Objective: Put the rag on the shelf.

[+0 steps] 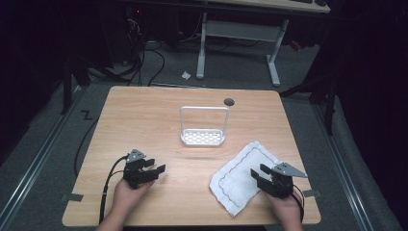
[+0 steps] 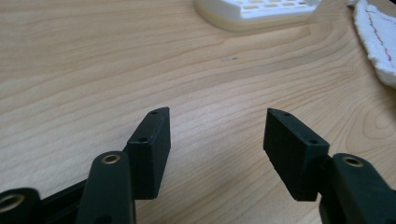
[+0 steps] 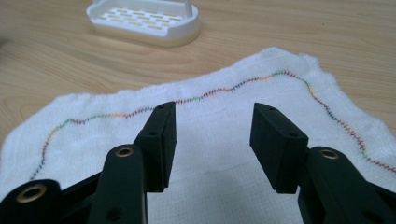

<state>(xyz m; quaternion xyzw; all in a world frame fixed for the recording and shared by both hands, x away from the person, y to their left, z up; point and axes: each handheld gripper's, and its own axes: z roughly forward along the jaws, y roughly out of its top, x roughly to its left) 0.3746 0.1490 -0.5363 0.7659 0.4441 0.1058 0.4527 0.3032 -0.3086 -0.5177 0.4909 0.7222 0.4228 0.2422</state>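
Nothing looks begun. The white cloth (image 1: 244, 179) lies flat at five o'clock on the surface (image 1: 159, 110), the rack (image 1: 203, 136) at centre. Both the left gripper (image 1: 153, 169) and right gripper (image 1: 257, 174) hold their jaws wide apart, empty.

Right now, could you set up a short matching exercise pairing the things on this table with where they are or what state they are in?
Column one:
1. left gripper
2. right gripper
3. white rack
4. white cloth

Column two:
A. stands upright at the middle of the table, handle up
B. open, over bare wood
C. lies flat, edged with coloured stitching
D. open, over the cloth

Pairs: 1-B, 2-D, 3-A, 4-C
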